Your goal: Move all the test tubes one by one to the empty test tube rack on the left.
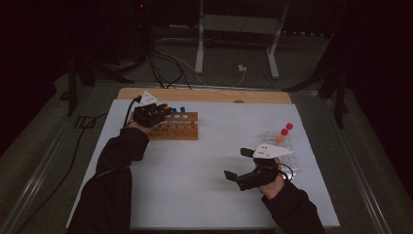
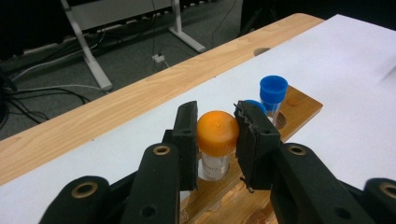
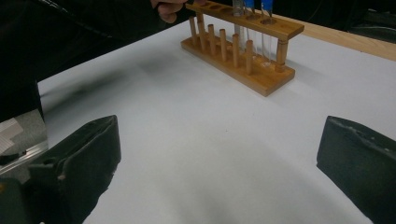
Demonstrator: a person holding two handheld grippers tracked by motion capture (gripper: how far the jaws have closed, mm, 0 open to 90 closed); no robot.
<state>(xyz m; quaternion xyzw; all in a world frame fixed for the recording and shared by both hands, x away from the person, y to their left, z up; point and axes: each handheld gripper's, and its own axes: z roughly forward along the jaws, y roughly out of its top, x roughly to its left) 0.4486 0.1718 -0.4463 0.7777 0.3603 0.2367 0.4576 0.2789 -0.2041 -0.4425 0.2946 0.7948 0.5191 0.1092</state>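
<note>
**Orange-capped tube clamped over the wooden rack**

While the left claw [image 2: 218, 140] stands over the near end of the wooden rack [image 2: 299, 105], its jaws are closed on one orange-capped tube [image 2: 217, 135], pads pressing the cap from both sides. The tube's clear body hangs upright and drops into a rack hole; how deep it sits cannot be made out.

Count, left gripper view: one orange cap in the grip, two blue-capped tubes [image 2: 273, 91] in the rack just behind it, the nearer one largely hidden by the right-hand jaw. The high view confirms two blue caps [image 1: 178, 110] standing in the rack [image 1: 181, 130].

The right claw [image 1: 235, 164] rests low over bare counter [image 1: 195, 170], well apart from the rack, jaws spread wide with nothing between them. Its own view shows both pads far apart over the white surface, and the rack [image 3: 243, 65] beyond.

Other things: a clear tray [image 1: 285, 146] just beyond the right claw at the counter's right side, holding two red-capped tubes [image 1: 287, 129] and one orange-capped one [image 1: 279, 139]; the tray itself is faint and hard to read. A wooden strip [image 1: 204, 95] runs along the far edge of the counter, and cables and a metal stand [image 1: 238, 29] lie on the floor beyond.

Cut off: the top edge of the right gripper view crops the rack's tube caps. The room is dark.
</note>
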